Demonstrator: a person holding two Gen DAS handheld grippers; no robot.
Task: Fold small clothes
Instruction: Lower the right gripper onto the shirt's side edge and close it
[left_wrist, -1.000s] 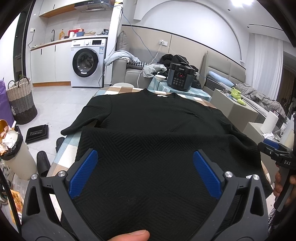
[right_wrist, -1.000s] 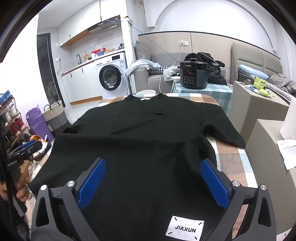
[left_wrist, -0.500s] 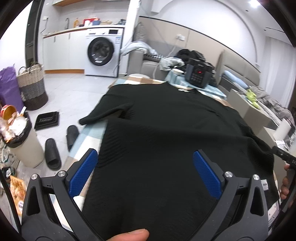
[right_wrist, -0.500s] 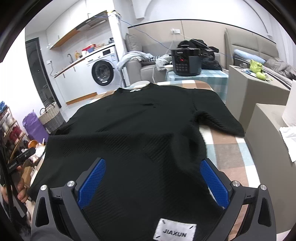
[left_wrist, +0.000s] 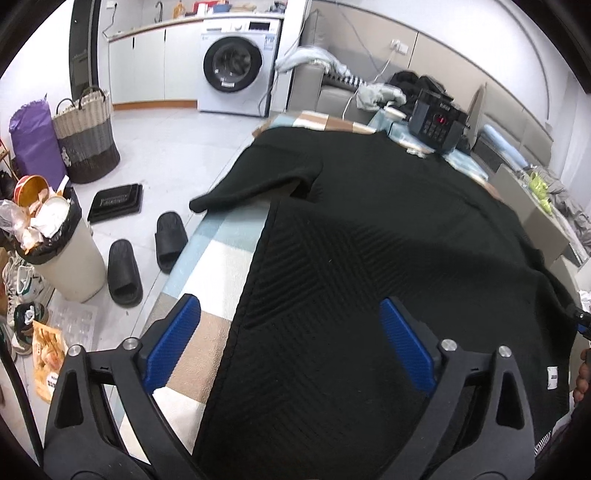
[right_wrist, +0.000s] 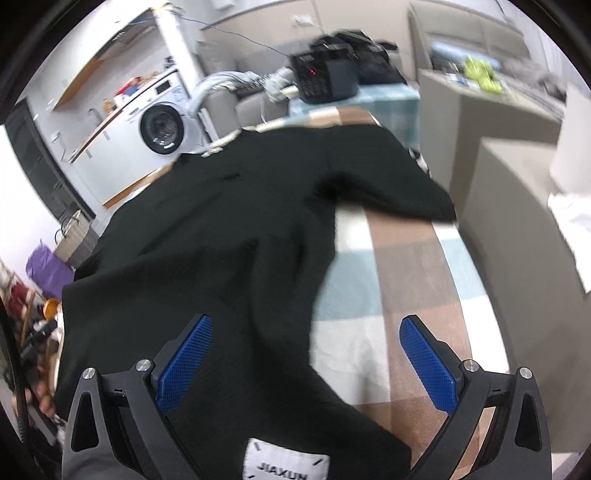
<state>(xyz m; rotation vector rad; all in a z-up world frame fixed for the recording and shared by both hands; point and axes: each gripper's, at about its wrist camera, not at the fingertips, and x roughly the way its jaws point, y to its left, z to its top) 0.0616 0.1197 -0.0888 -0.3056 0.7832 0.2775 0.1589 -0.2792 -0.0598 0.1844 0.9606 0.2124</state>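
A black knit sweater (left_wrist: 369, 240) lies spread on a checked tablecloth (left_wrist: 218, 266), collar at the far end. Its left sleeve (left_wrist: 255, 181) lies out toward the table's left edge. My left gripper (left_wrist: 288, 339) is open above the sweater's near left hem edge, holding nothing. In the right wrist view the sweater (right_wrist: 229, 236) is rumpled, its right sleeve (right_wrist: 399, 195) lies across the cloth, and a white JIAXUN label (right_wrist: 284, 461) shows at the hem. My right gripper (right_wrist: 304, 358) is open over the sweater's near right edge and the tablecloth (right_wrist: 399, 280).
A black cooker (left_wrist: 437, 123) stands at the table's far end. Left of the table on the floor are slippers (left_wrist: 125, 273), a full bin (left_wrist: 62, 243), a basket (left_wrist: 86, 136) and a washing machine (left_wrist: 236, 74). Grey boxes (right_wrist: 517, 192) stand to the right.
Both grippers have swung outward: the left view has turned left and down, the right view right. The sweater's near right side is now rumpled and more tablecloth shows at both sides.
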